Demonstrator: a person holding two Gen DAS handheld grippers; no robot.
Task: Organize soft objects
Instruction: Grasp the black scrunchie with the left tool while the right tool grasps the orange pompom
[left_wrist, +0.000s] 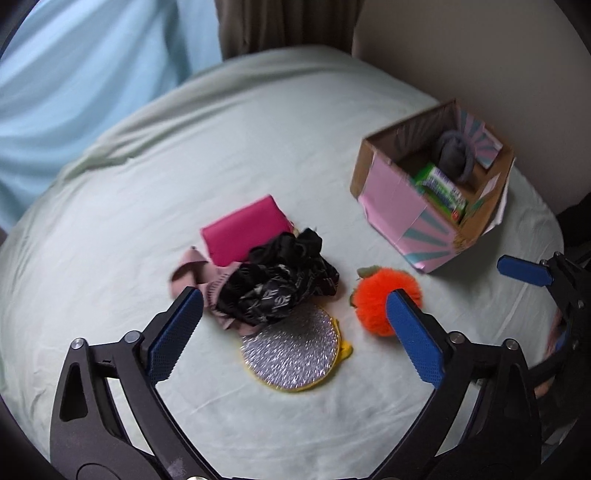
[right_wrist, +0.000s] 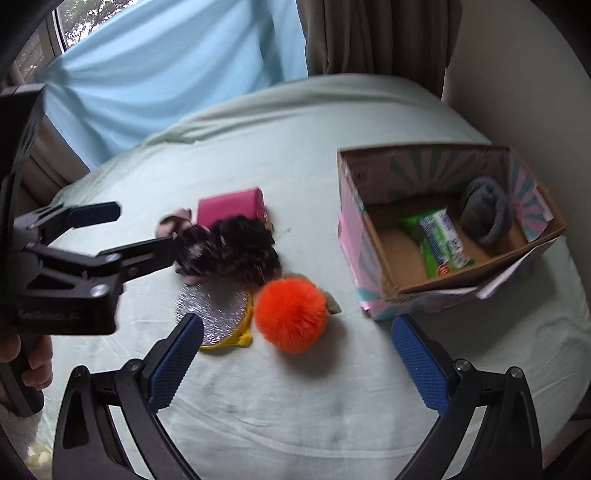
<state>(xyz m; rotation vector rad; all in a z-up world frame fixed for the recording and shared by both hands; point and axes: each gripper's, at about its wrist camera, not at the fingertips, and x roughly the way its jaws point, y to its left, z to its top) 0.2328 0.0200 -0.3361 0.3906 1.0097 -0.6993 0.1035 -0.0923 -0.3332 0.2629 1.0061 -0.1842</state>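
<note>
The pale green bedsheet (left_wrist: 258, 155) carries a loose group of soft items: a folded magenta fabric pouch (left_wrist: 243, 230), a crumpled black patterned cloth (left_wrist: 280, 284) lying over a dusty pink garment (left_wrist: 192, 269), a round silver glitter pouch with yellow trim (left_wrist: 291, 354) partly under the black cloth, and a fluffy orange pom-pom (right_wrist: 290, 314) just beside the glitter pouch. The open cardboard box with pink and teal print (right_wrist: 354, 229) stands well apart to the right; it already holds a grey knitted item (right_wrist: 484, 214) and a green and white packet (right_wrist: 441, 242).

Left gripper (left_wrist: 293, 325): jaws wide, empty, hovering above the black cloth and glitter pouch. Right gripper (right_wrist: 295, 363): jaws wide, empty, directed at the orange pom-pom.

Step in hand, by judgement: approach for the next pick; sorting is partly complete. The next move calls for lowering one gripper over a single item, closing gently on the soft material, then carrying it to the box; the overlapping cloths risk lifting together.
</note>
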